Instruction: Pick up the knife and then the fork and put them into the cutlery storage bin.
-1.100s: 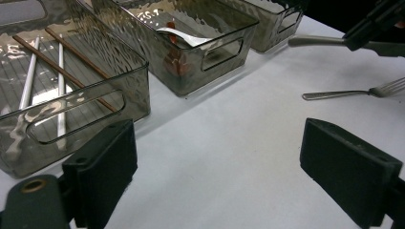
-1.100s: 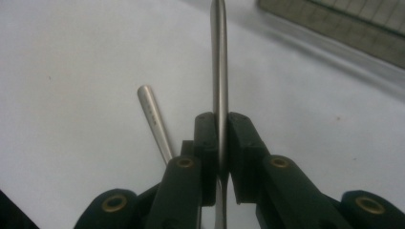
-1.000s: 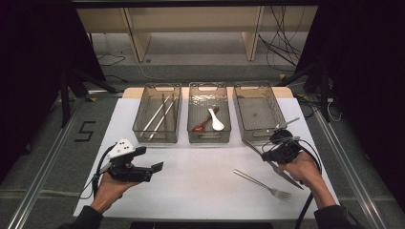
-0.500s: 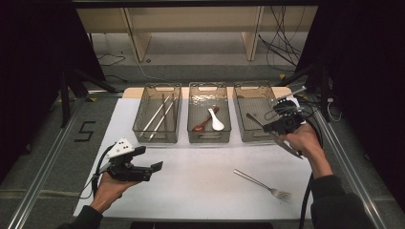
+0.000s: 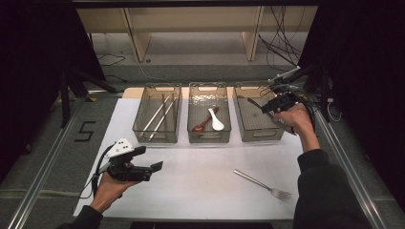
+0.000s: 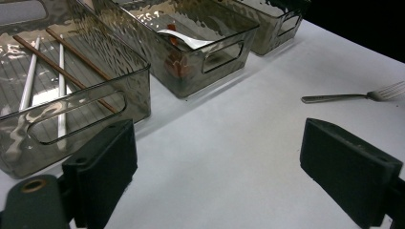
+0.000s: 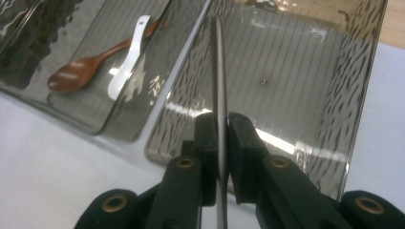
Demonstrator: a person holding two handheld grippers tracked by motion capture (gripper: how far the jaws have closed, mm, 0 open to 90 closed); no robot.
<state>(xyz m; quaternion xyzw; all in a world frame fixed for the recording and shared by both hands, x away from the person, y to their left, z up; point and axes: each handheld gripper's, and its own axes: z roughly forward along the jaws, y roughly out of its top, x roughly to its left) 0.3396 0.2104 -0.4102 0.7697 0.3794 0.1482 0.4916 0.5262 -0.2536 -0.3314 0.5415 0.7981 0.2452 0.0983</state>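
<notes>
The right gripper [image 7: 220,138] is seen clamped on a thin, flat metal utensil [image 7: 219,71], its pads pressed to either side of the blade-like strip, which is carried edge-on above the right-hand bin [image 7: 305,62]; in the high view the same gripper [image 5: 268,108] is held over that bin's [image 5: 258,136] near right corner, with the dark utensil [image 5: 253,102] jutting out above the bin floor. What kind of utensil it is cannot be told, since it is presented edge-on and its lower end is cut off at the bottom of the right gripper view. The left gripper [image 5: 154,165] is held low over the white mat [image 5: 200,176] with its jaws spread wide and nothing between them; in the left gripper view the two black pads [image 6: 102,164] are seen well apart above bare mat [image 6: 229,143]. A fork [image 5: 263,184] is left lying on the mat near the right forearm, and is also caught at the right edge of the left gripper view [image 6: 353,95], its tines cut off. A brown spoon [image 5: 204,121] and a white spoon [image 5: 215,120] are held in the middle bin [image 5: 209,138], chopsticks [image 5: 157,117] in the left bin [image 5: 155,138]. Compared with a second ago, the right gripper has been lifted from the mat beside the fork and carried up to the right-hand bin, while the left gripper has been kept where it was.
</notes>
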